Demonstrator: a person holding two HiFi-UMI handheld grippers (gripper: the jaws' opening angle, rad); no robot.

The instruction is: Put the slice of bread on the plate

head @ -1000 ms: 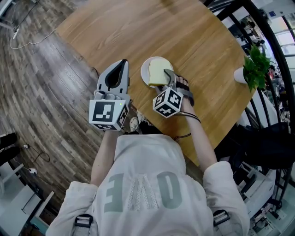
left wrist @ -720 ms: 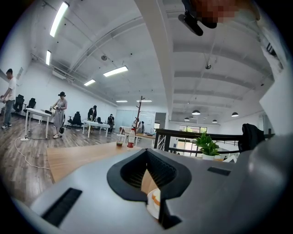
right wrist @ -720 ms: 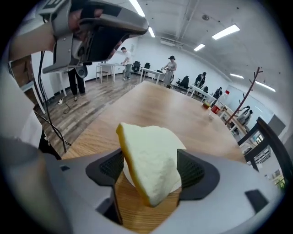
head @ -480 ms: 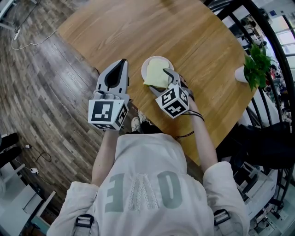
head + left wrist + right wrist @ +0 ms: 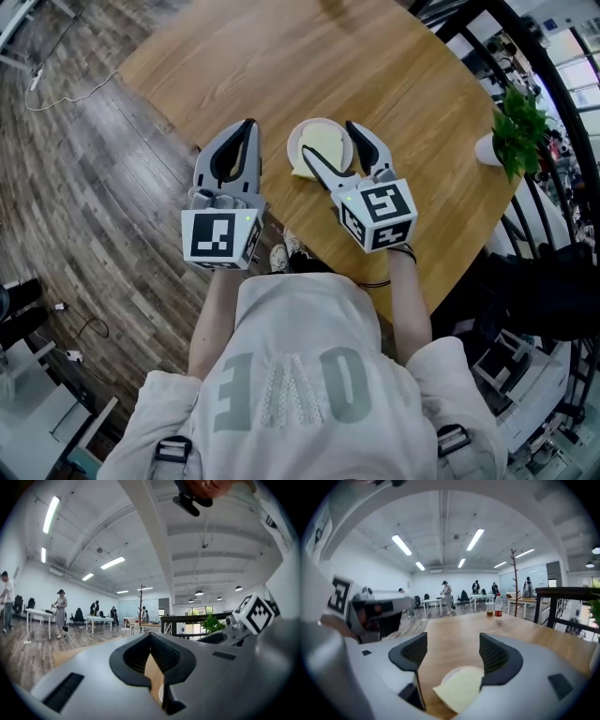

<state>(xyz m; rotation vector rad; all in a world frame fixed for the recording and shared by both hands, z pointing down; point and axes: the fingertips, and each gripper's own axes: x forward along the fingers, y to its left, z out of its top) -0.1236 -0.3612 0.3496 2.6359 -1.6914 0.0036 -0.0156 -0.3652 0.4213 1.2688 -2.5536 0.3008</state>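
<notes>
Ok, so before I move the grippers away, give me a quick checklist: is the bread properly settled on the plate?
1. Bread lies on the plate: ok.
2. Bread fully inside the rim: not ok, one corner overhangs the near side.
3. Right gripper clear of the bread: ok, jaws wide apart, pads touching nothing.
4. Left gripper empty: ok, jaws together, nothing held.
5. Bread lying flat: cannot tell.
</notes>
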